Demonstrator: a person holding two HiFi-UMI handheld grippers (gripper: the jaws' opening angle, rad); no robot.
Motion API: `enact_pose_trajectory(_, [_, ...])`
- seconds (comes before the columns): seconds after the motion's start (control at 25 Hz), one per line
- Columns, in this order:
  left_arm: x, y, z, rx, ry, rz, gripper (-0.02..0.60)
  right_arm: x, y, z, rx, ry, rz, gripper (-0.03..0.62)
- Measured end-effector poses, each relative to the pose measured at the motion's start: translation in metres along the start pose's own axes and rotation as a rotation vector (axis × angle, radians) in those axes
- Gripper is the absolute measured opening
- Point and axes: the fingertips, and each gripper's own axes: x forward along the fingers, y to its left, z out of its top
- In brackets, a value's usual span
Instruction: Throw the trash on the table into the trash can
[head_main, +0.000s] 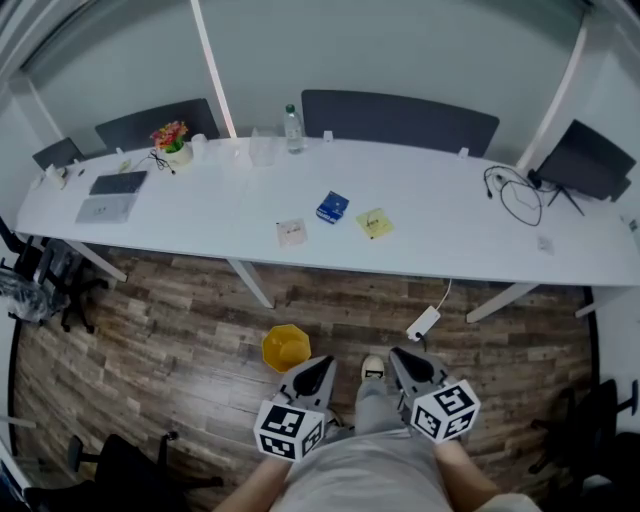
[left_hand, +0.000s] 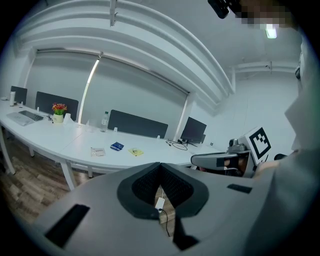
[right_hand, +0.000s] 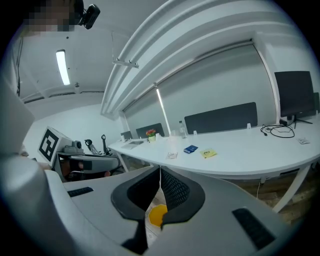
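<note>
Three scraps (pale wrapper (head_main: 291, 232), blue packet (head_main: 332, 206), yellow paper (head_main: 374, 223)) wait on the long white table (head_main: 200, 215) at twelve o'clock. The yellow plastic trash can (head_main: 286, 347) at eleven seems empty. The left gripper (head_main: 318, 370) and right gripper (head_main: 403, 362) are pinched closed on nothing.

No legible text, label or number anywhere.

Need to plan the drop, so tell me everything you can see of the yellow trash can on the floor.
The yellow trash can is a small open-topped bin, plastic by its look, with an angular, many-sided rim. It stands upright on the wood-pattern floor, on the person's side of the white table. No lid or liner shows, and its inside looks plain yellow, with no trash visible. Only the floor touches it.
</note>
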Motion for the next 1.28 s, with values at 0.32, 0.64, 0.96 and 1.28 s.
enact_pose_trajectory(0.32, [0.038,0.016,0.014,-0.004,0.0,0.018,0.002,0.027,-0.034,0.013,-0.021,0.003,0.002,0.032])
enact_pose_trajectory(0.64, [0.102,0.041,0.051,-0.003,-0.006,0.073,0.002,0.081,-0.089,0.059,-0.13,0.016,0.074,0.032])
enact_pose_trajectory(0.96, [0.173,0.068,0.092,-0.009,-0.032,0.15,0.002,0.139,-0.153,0.111,-0.146,0.022,0.146,0.032])
enact_pose_trajectory(1.28, [0.216,0.069,0.104,-0.017,-0.02,0.172,0.002,0.159,-0.202,0.119,-0.115,0.055,0.15,0.032])
